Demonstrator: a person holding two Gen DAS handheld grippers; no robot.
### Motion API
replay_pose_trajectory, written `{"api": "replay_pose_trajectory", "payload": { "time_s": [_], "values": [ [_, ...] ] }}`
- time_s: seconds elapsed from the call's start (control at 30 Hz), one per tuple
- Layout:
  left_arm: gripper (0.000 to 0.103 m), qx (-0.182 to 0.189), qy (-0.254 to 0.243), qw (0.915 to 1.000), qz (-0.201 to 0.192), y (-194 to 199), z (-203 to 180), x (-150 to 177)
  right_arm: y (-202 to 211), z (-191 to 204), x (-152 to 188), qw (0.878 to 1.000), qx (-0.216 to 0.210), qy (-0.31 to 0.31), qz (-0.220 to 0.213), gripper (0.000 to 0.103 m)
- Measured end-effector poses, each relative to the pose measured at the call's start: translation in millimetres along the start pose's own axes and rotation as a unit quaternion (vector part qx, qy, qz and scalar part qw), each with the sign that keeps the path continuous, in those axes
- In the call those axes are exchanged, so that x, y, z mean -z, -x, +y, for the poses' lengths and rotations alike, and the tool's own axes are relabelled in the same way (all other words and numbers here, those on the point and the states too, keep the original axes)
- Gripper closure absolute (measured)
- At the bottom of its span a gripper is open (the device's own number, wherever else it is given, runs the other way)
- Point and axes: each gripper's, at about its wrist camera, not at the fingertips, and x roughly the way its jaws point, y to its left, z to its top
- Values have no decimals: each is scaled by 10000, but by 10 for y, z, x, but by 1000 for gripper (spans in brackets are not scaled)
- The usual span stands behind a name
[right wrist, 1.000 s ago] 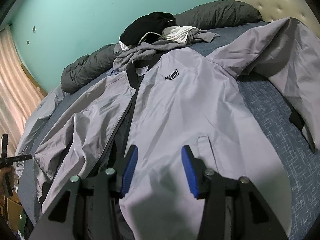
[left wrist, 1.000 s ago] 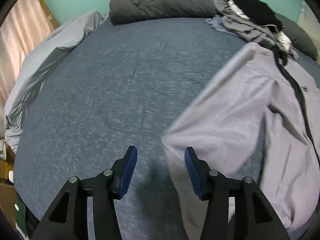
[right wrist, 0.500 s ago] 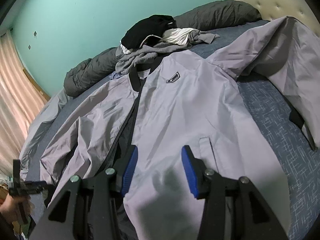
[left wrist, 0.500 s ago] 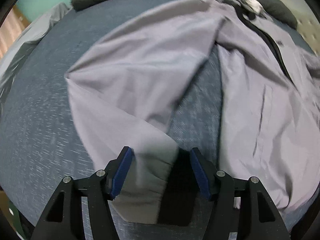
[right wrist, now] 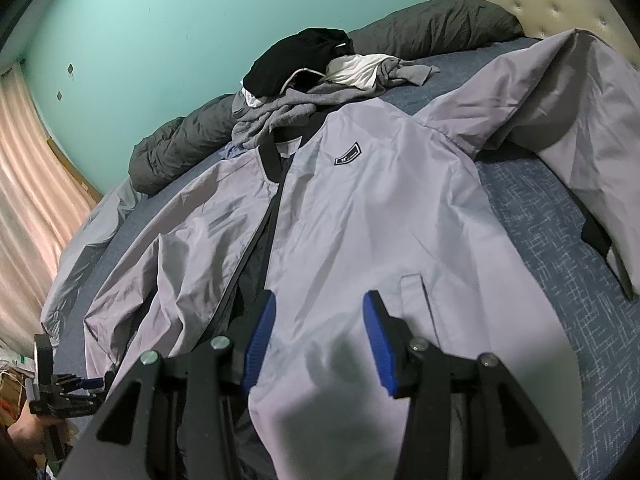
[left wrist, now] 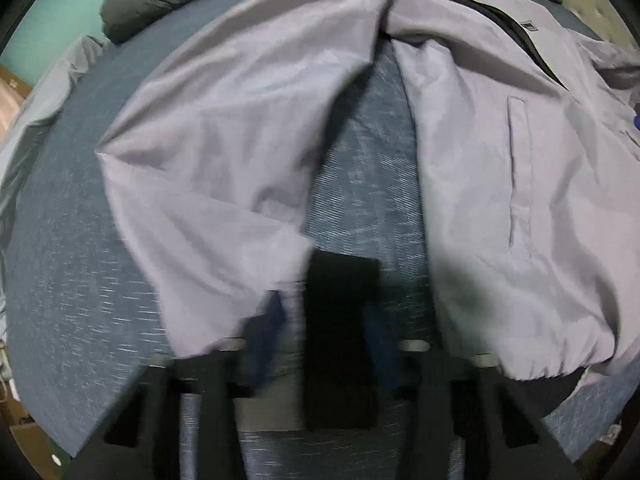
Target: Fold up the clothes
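Observation:
A light grey zip jacket point(right wrist: 360, 208) with a black collar and chest badge lies front up on the blue bed sheet point(left wrist: 72, 280). Its near sleeve point(left wrist: 224, 152) is bent back toward me and ends in a black cuff point(left wrist: 340, 320). My left gripper point(left wrist: 324, 340) points steeply down at that cuff; its blurred jaws are closing, with the cuff and sleeve end between the blue pads. It also shows small at the sleeve end, as left gripper point(right wrist: 94, 382) in a hand. My right gripper point(right wrist: 320, 340) hangs open over the jacket's lower front, nothing between its pads.
A pile of black, white and grey clothes point(right wrist: 312, 80) sits behind the collar, beside a rolled dark duvet point(right wrist: 432, 24). A tufted headboard point(right wrist: 552, 4) is at the right, a pink curtain point(right wrist: 32, 200) at the left. The far sleeve point(right wrist: 580, 120) spreads rightward.
My left gripper came down from bare sheet onto the sleeve's end, and its jaws have narrowed around the black cuff. The right gripper and the jacket body stayed put.

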Motion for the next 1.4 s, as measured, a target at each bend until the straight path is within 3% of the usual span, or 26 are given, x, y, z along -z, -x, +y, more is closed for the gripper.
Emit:
{"api": "replay_pose_trajectory", "payload": {
  "time_s": [0.23,0.43,0.63,0.7,0.73,0.77,0.93,1.07,1.27,1.4],
  "values": [
    [85,-64,667,9965,-492,445,607,77,15,29,4,10000,36,63,10,57],
    [86,-213,1577,9844,-749,817,1291,415,145,37,-66,9999,61,119,71,57],
    [80,-255,2348,9690,-721,973,1952,835,320,-21,-189,9944,375,634,755,57],
    [65,-199,2433,9662,-824,1091,1911,946,395,-80,-213,9907,477,764,1020,57],
    [52,-168,2456,9651,-896,1125,1876,970,434,-110,-224,9886,524,823,1150,57],
    [47,-154,2488,9638,-949,1144,1849,993,463,-134,-221,9868,562,870,1245,57],
    [42,36,2528,9612,-1107,1192,1665,977,684,-233,-147,9809,483,897,1659,57],
    [42,556,2093,9704,-1066,1180,1256,879,761,-195,19,9756,309,969,1948,57],
    [39,1522,1485,9751,-635,872,495,630,811,-358,202,9698,500,860,2225,57],
    [39,1612,1065,9809,-231,571,85,518,938,-594,230,9690,753,727,2239,54]
  ]
}}
